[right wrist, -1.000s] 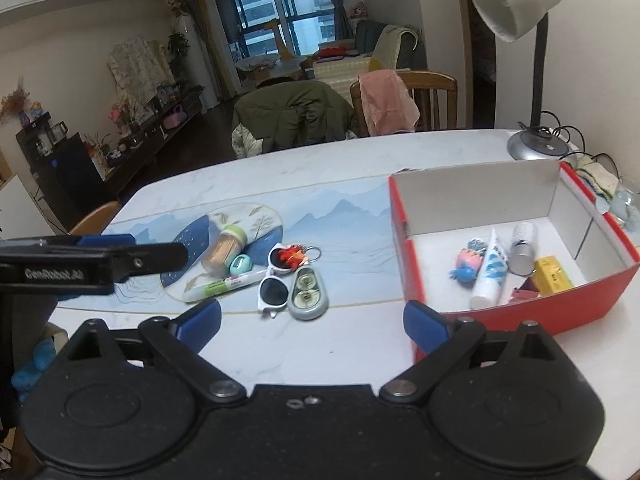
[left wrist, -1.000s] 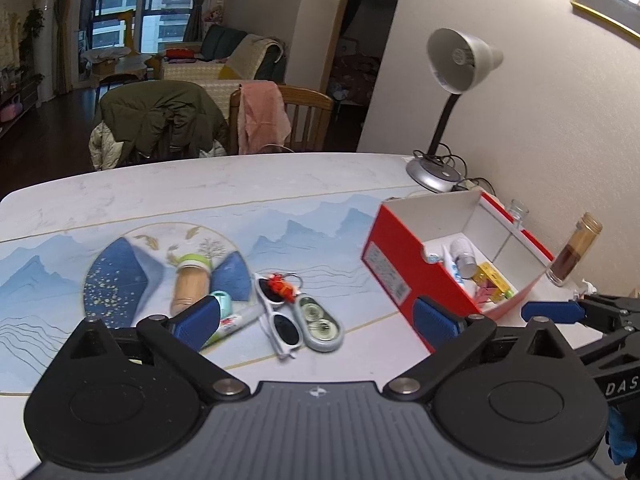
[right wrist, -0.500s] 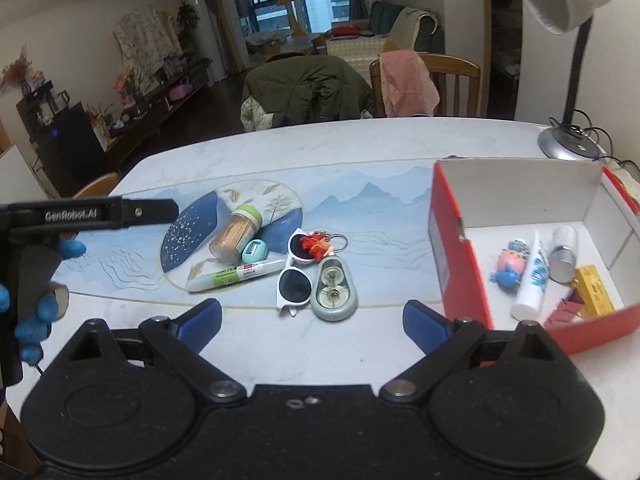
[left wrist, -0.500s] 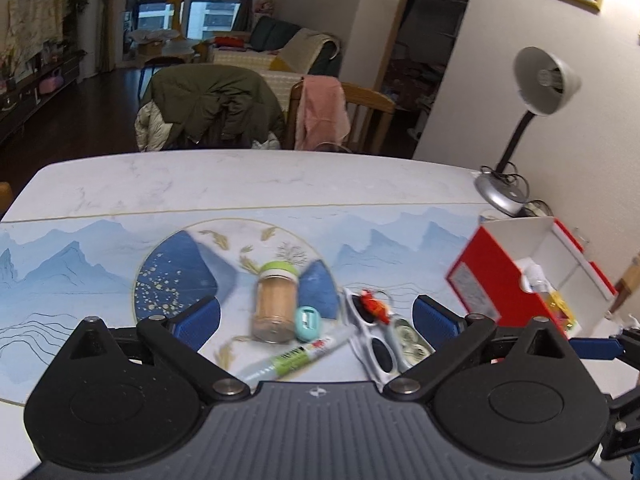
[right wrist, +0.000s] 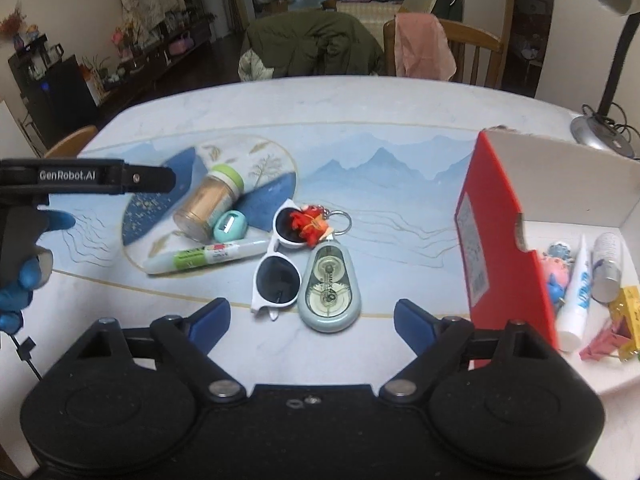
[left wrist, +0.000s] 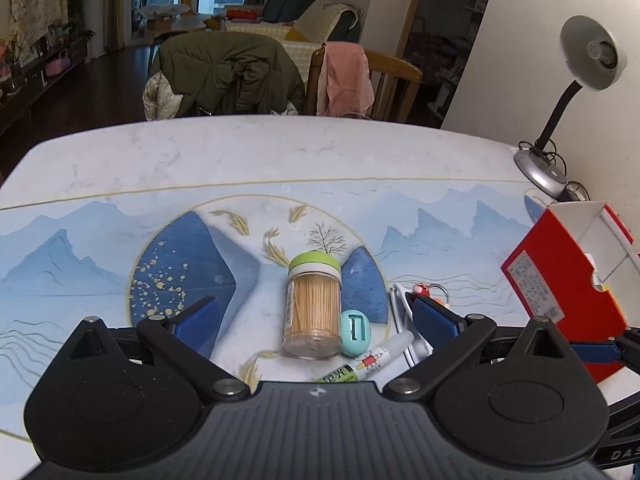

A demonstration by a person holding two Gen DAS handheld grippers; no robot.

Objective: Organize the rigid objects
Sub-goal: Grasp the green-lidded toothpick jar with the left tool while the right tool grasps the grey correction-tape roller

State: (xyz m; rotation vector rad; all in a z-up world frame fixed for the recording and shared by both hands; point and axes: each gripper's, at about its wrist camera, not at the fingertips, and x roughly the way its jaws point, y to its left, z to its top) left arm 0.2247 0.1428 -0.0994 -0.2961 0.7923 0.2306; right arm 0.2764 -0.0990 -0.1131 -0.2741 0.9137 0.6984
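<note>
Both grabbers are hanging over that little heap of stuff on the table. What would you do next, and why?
Probably lower the left gripper onto the toothpick jar. The jar lies on its side right between its open jaws, while a small teal sharpener touches it on the right, so go down gently. The right gripper, jaws just narrowing with nothing gripped, hangs near the correction tape. The red box waits to the right.
</note>
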